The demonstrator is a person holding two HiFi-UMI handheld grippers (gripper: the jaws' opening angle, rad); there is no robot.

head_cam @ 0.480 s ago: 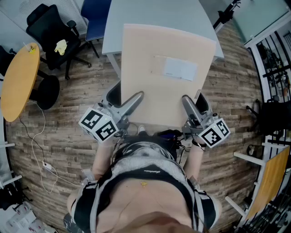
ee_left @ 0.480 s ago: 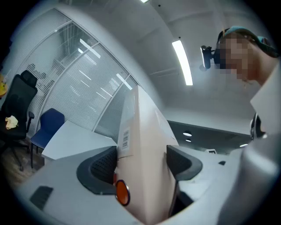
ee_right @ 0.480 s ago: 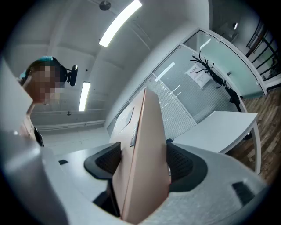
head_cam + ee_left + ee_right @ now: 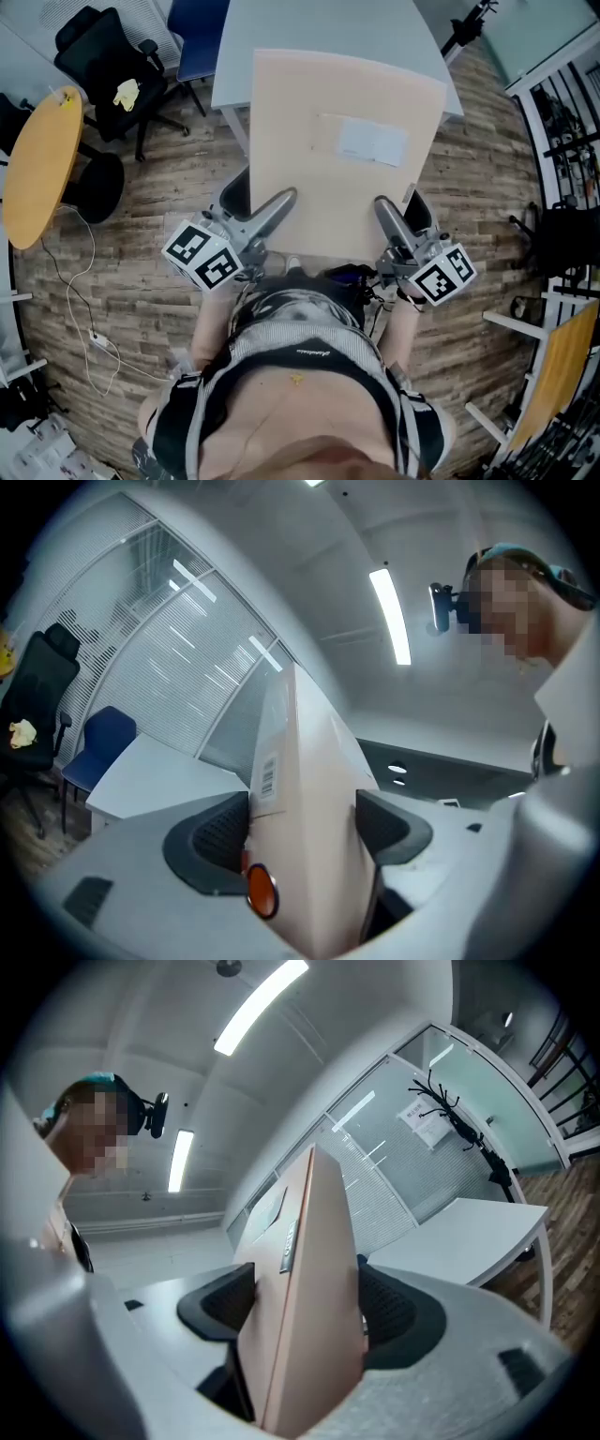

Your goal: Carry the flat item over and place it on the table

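left gripper [image 4: 305,829] clamps flat box [image 4: 314,752]; white table [image 4: 150,775] behind

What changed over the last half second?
Nothing visibly changed. The flat cardboard box sits at the same spot, overlapping the white table in the head view. The left hand-held gripper and right hand-held gripper stay clamped on its near edge.

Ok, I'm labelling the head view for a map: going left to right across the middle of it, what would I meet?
round orange table → left gripper → flat box → right gripper
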